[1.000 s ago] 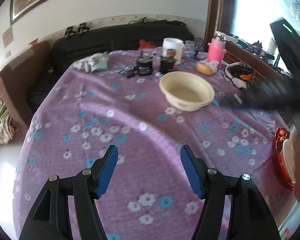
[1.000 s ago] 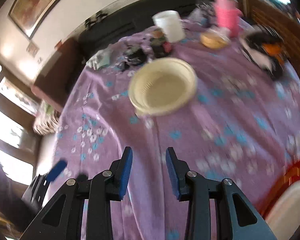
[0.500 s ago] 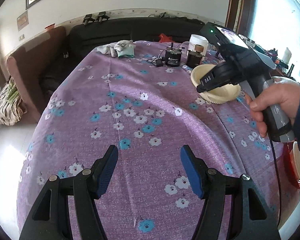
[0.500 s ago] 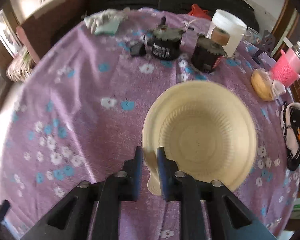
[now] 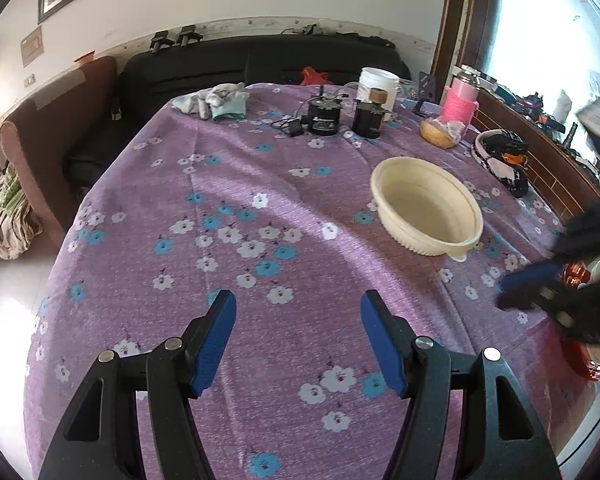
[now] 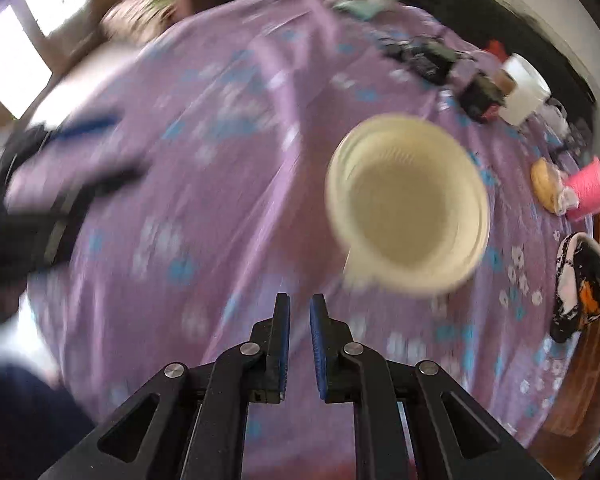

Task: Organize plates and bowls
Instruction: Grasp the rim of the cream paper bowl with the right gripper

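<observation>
Right gripper, jaws nearly together on nothing, and left gripper, wide and empty, hover near the cream bowl; a blurred, hurried swing could knock it aside.

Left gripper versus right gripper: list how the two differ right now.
The left gripper stands wide open over bare tablecloth; the right gripper is shut, only a slit between its pads, with nothing in it. The left gripper's view is sharp, while the right gripper's view is smeared with blur. The cream bowl lies just ahead of the right gripper, farther from the left. Both have blue pads on black fingers.
</observation>
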`<state>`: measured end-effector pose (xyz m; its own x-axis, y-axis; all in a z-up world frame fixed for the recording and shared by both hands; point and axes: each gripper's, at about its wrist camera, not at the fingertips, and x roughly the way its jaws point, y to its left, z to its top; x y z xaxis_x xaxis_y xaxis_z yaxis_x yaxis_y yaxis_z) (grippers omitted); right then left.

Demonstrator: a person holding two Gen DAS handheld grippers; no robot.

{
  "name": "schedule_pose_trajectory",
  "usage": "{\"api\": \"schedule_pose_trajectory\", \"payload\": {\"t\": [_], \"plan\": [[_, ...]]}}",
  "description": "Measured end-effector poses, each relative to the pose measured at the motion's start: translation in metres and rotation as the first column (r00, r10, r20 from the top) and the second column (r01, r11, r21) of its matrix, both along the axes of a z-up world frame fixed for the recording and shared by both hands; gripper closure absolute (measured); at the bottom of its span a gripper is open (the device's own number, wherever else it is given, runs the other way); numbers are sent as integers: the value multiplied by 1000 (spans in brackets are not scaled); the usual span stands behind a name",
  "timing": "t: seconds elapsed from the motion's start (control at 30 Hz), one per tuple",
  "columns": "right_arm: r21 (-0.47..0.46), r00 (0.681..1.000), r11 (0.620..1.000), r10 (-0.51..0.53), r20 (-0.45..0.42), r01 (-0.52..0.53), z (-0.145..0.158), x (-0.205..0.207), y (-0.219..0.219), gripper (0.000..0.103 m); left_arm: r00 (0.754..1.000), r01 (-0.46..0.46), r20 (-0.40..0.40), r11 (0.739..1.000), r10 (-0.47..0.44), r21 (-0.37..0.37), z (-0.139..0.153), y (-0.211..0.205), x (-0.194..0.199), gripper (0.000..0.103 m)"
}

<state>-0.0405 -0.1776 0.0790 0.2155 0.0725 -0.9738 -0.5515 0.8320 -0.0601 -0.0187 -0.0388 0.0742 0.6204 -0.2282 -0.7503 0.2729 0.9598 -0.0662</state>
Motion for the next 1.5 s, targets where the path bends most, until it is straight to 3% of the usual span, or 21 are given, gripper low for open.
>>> {"api": "schedule_pose_trajectory", "payload": {"t": [0.03,0.1,0.2,0.3,0.4,0.47,0.53,0.57,0.67,0.73,0.9,0.93,0.97,1.0,1.07,1.13,1.2,1.27,1.33,1.5], "plan": [[-3,1000,1000,-2,17,2,5,-10,-5,90,1000,6,0,1000,-6,-1,1,-3,0,39],[77,995,993,-94,23,92,16,-21,-28,90,1000,19,2,1000,-19,-1,3,-9,3,39],[274,952,916,-307,6,293,30,-25,-72,90,998,61,13,998,-62,11,11,-23,14,39],[435,861,766,-506,-48,474,34,-20,-110,89,991,131,-23,990,-132,-42,23,-37,40,39],[540,771,600,-617,-158,590,24,-13,-127,89,977,201,-57,978,-205,-61,31,-52,83,39],[595,715,483,-658,-238,642,15,-13,-131,89,949,282,-120,956,-290,-81,30,-66,119,39],[612,674,412,-681,-286,675,9,-13,-130,89,944,304,-118,952,-307,-44,28,-77,143,39],[611,662,396,-687,-299,686,7,-12,-127,89,916,363,-163,930,-367,-56,22,-88,161,39],[605,649,384,-697,-305,697,1,-13,-124,89,878,414,-226,906,-423,-86,6,-109,196,39],[598,647,391,-702,-298,700,1,-15,-123,89,839,453,-287,886,-462,-103,-11,-127,215,39],[568,628,404,-727,-276,717,0,-23,-130,89,787,493,-363,862,-499,-118,-44,-159,237,39],[564,622,400,-731,-279,723,-1,-24,-133,88,776,504,-370,855,-511,-123,-49,-165,236,44],[561,614,391,-736,-286,730,-2,-25,-135,87,761,519,-373,843,-530,-140,-53,-170,234,65],[558,608,385,-739,-292,735,-3,-26,-136,87,755,524,-375,839,-538,-148,-54,-172,232,72],[553,602,381,-741,-296,741,-4,-27,-137,85,762,524,-366,841,-535,-138,-54,-174,224,83],[553,596,371,-742,-306,746,-6,-27,-137,84,775,513,-360,850,-519,-119,-51,-173,214,86],[549,591,367,-743,-312,751,-9,-22,-135,83,792,485,-362,867,-491,-113,-49,-165,203,87],[547,577,351,-751,-320,760,-12,-17,-135,82,829,438,-350,895,-437,-81,-46,-152,184,87],[540,556,326,-758,-341,776,-18,-13,-136,82,841,403,-346,908,-416,-115,-44,-137,168,87],[515,500,280,-789,-357,810,-31,-9,-145,82,886,359,-284,930,-366,-78,-37,-117,137,80]]}}
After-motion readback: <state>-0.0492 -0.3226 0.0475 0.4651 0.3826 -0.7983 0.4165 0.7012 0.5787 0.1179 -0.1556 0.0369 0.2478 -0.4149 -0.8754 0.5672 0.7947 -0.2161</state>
